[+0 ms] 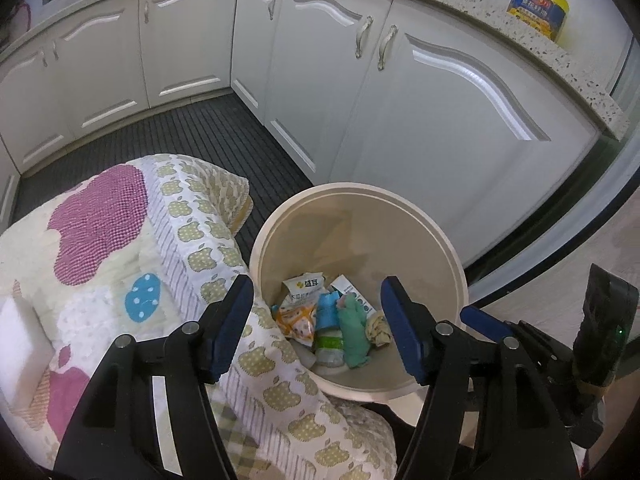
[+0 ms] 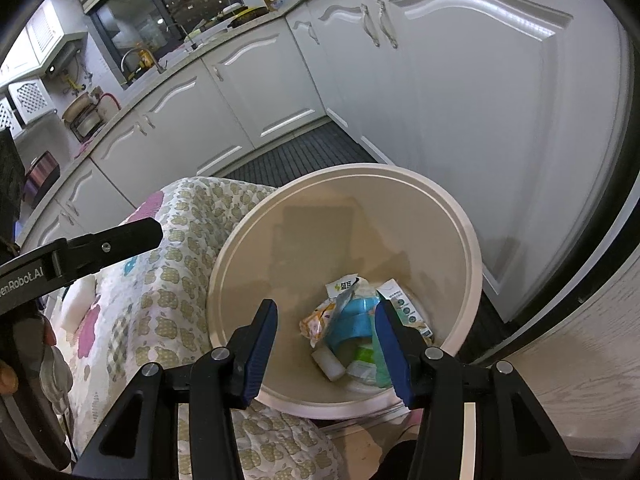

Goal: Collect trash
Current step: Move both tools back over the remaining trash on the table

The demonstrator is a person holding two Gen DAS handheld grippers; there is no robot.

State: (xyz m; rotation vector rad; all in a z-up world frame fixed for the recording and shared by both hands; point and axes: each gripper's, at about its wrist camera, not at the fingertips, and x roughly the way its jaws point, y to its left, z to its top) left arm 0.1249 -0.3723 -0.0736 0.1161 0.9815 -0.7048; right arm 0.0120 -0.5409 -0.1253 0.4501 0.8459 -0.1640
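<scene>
Above the cream bin, left gripper and right gripper both gape wide, empty; trash lies on its bottom; light, crinkly wrappers and soft rag, best pinched by an edge.

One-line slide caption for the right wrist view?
Open right claw poised empty over the cream bin holding wrappers and cartons, beside an apple-print quilt.
</scene>
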